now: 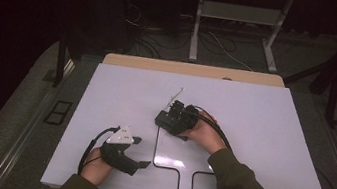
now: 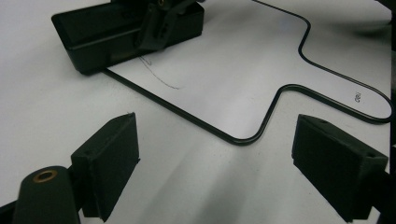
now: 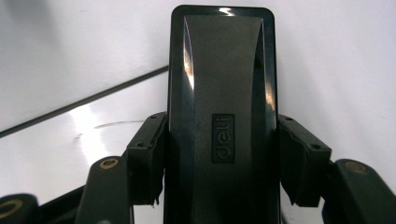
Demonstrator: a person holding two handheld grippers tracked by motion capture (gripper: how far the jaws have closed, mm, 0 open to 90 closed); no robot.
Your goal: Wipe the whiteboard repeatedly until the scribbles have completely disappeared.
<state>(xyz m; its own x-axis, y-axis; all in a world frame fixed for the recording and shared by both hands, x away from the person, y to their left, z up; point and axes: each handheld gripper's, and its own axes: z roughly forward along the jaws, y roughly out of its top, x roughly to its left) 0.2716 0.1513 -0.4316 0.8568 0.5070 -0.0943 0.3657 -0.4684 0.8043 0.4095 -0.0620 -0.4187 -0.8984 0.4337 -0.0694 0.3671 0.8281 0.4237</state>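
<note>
Your right gripper (image 3: 219, 161) clamps the glossy black rectangular plastic box (image 3: 222, 93), centre frame.
Your left gripper (image 2: 217, 163) rests wide open, empty, lower left on the white board (image 1: 271, 140).

The middle of the white table (image 1: 261, 138) is taken up by a black box (image 1: 168, 120) clamped in the right gripper (image 1: 181, 116). The lower left is occupied by the left gripper (image 1: 140, 152), its jaws spread apart. Bare surface is left across the upper left, upper right and right side of the frame.
</note>
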